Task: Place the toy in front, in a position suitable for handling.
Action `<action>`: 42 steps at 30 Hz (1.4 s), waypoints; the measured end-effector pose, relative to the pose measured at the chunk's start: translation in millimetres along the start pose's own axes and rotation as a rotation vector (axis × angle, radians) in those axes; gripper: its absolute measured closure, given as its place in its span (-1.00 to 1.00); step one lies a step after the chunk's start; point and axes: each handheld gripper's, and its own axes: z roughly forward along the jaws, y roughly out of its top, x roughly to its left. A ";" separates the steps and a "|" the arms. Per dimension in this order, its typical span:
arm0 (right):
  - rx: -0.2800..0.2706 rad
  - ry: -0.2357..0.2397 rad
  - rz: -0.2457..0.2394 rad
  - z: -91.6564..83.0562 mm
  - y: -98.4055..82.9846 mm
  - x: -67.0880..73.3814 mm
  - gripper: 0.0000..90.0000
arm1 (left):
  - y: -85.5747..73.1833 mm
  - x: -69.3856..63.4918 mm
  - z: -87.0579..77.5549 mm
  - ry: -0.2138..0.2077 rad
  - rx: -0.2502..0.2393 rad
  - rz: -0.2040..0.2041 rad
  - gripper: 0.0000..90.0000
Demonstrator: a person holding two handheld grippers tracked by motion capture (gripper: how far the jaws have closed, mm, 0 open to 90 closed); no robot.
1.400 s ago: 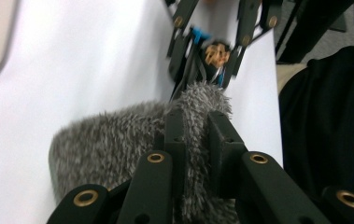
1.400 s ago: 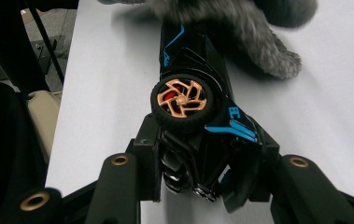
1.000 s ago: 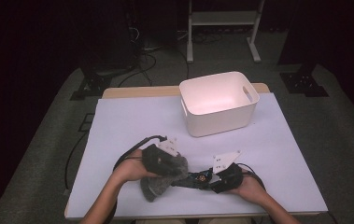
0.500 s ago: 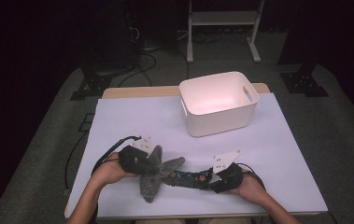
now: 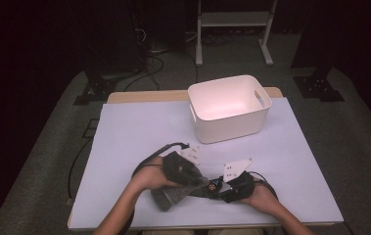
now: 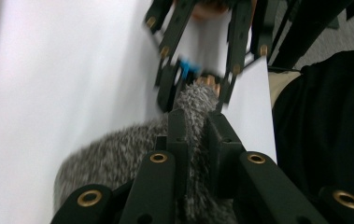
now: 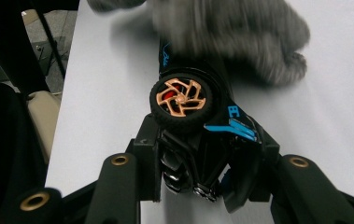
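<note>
My left hand-held gripper [image 5: 200, 182] is clamped tight on a grey fuzzy cloth [image 5: 173, 193], its jaws pinching a fold of the pile between them; in the left gripper view the cloth [image 6: 132, 154] bulges out on both sides of the jaws. My right hand-held gripper [image 5: 222, 188] holds a black toy car [image 5: 211, 186] with blue markings, the jaws partway closed against its body. In the right gripper view one of the car's wheels [image 7: 182, 99], black tyre and copper-coloured spokes, faces up just past the jaws, and the cloth [image 7: 240, 32] lies across the far end of the car. Both things sit at the near edge of the white worktop [image 5: 134, 132], about the middle, with the cloth to the left of the car and touching it. A white bin [image 5: 229, 122] stands well apart on the far right.
</note>
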 end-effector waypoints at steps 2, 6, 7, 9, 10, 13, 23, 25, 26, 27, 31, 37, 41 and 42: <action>-0.001 -0.001 -0.001 0.0 0.0 0.0 0.26 | 11.7 -0.2 8.0 -0.014 0.002 0.026 0.81; -0.001 0.001 -0.002 -0.1 -0.1 0.1 0.26 | 21.8 -1.4 16.1 -0.025 0.018 0.048 0.81; 0.000 0.002 0.000 -0.2 0.1 0.3 0.26 | 20.5 -0.9 15.3 -0.026 0.015 0.045 0.81; 0.002 0.001 -0.003 -0.1 0.3 0.0 0.26 | 15.3 0.6 11.0 -0.016 0.013 0.036 0.81; 0.005 0.001 -0.003 -0.1 0.7 -0.1 0.26 | 11.4 1.1 8.0 -0.013 0.009 0.025 0.81; 0.007 0.002 -0.004 -0.1 0.8 -0.5 0.26 | -3.5 1.2 -3.1 0.008 0.004 -0.007 0.80; 0.045 0.017 0.021 0.0 4.5 -2.8 0.22 | -67.5 1.8 -47.6 0.087 -0.056 -0.129 0.80; 0.063 0.002 0.022 -1.5 8.5 -2.5 0.02 | -74.6 1.4 -49.0 0.090 -0.069 -0.147 0.80; 0.056 0.007 0.033 -3.6 11.3 -3.6 -0.01 | -77.0 2.2 -49.5 0.091 -0.071 -0.146 0.80; 0.052 0.012 0.044 -5.4 14.9 -4.2 -0.04 | -78.4 2.5 -49.4 0.091 -0.081 -0.153 0.80; 0.090 0.013 -0.005 -3.0 33.8 -3.9 -0.05 | -76.1 4.4 -44.9 0.086 -0.095 -0.145 0.80; 0.196 0.027 -0.063 17.2 59.9 1.3 0.12 | -69.1 6.0 -41.4 0.076 -0.106 -0.133 0.80; 0.241 -0.008 -0.101 23.8 64.8 2.5 0.22 | -71.1 9.1 -41.7 0.076 -0.113 -0.137 0.80; 0.237 -0.013 -0.104 22.4 64.0 2.9 0.23 | -73.2 10.0 -42.4 0.071 -0.116 -0.142 0.80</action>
